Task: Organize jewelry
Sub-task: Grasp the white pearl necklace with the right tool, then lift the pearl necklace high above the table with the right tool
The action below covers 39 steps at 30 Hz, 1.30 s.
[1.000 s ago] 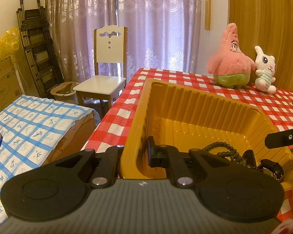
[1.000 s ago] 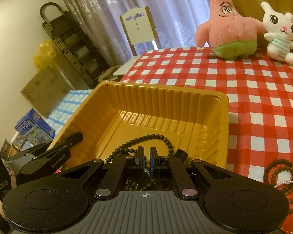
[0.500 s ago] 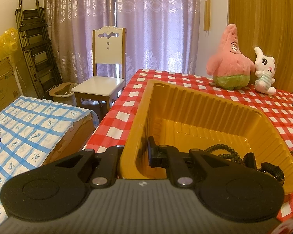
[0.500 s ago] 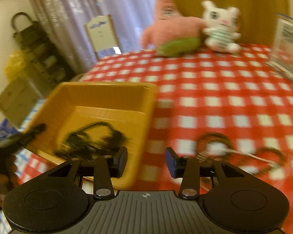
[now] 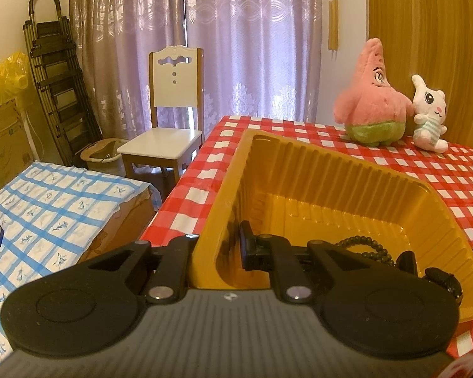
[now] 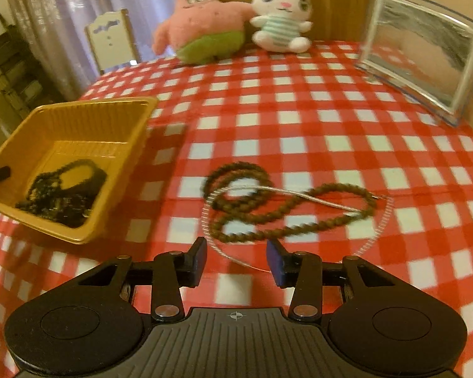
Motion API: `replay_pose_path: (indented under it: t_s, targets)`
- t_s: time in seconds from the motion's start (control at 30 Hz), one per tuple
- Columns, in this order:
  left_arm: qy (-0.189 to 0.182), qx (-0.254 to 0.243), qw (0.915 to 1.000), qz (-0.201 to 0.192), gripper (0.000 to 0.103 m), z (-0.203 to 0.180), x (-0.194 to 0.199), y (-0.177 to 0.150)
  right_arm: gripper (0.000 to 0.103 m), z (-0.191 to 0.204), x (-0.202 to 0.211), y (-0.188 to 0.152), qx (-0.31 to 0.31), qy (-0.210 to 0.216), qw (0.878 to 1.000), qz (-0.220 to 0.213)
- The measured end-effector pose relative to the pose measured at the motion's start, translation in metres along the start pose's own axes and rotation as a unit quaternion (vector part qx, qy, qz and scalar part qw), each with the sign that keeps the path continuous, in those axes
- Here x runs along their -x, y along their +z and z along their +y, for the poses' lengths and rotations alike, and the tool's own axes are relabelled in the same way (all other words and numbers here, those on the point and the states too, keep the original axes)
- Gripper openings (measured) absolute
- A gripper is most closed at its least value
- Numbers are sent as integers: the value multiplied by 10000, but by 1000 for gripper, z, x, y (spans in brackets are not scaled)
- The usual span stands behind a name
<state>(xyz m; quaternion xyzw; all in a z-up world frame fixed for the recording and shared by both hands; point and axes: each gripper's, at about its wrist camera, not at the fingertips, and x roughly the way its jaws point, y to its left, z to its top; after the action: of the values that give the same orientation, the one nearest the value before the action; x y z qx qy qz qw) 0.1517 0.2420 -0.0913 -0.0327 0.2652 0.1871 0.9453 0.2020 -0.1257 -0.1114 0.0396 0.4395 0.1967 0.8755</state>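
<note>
A: Right gripper (image 6: 236,260) over the cloth (image 6: 299,119), fingers apart after just opening, nothing between them.

B: And just beyond its tips?

A: Brown beads (image 6: 287,201) looped on the cloth, tangled with a thin silver chain (image 6: 299,192) (a bit blurred).

B: The left?

A: Left gripper (image 5: 216,252) clamped tight on the near wall of the tray (image 5: 331,170), one finger inside, one outside.

B: In the tray?

A: Dark beads (image 5: 367,245) and black pieces. At the far edge, two plush toys (image 6: 205,28) and a clear frame (image 6: 422,53).
</note>
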Motion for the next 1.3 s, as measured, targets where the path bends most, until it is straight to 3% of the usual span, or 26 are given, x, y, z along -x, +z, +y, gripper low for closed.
replay_pose_path:
  t_s: [0.07, 0.13, 0.2, 0.6, 0.7, 0.97, 1.3]
  targets:
    - [1, -8, 10000, -11, 12, -1, 0, 2, 42, 9, -8, 3, 117, 43, 9999, -20]
    - [2, -19, 10000, -20, 12, -1, 1, 2, 25, 13, -17, 8, 175, 95, 9998, -17]
    - [7, -29, 10000, -21, 12, -2, 1, 2, 19, 15, -26, 11, 127, 112, 9998, 47]
    - [16, -13, 10000, -17, 12, -1, 3, 2, 17, 15, -56, 21, -73, 26, 9999, 65]
    - [20, -6, 10000, -13, 12, 0, 4, 2, 3, 16, -58, 22, -24, 14, 10000, 92]
    - [20, -6, 10000, -16, 12, 1, 5, 1, 3, 4, -36, 21, -421, 284, 9987, -94]
    - [20, -20, 10000, -36, 12, 3, 7, 1, 3, -20, 24, 31, -949, 471, 9923, -634]
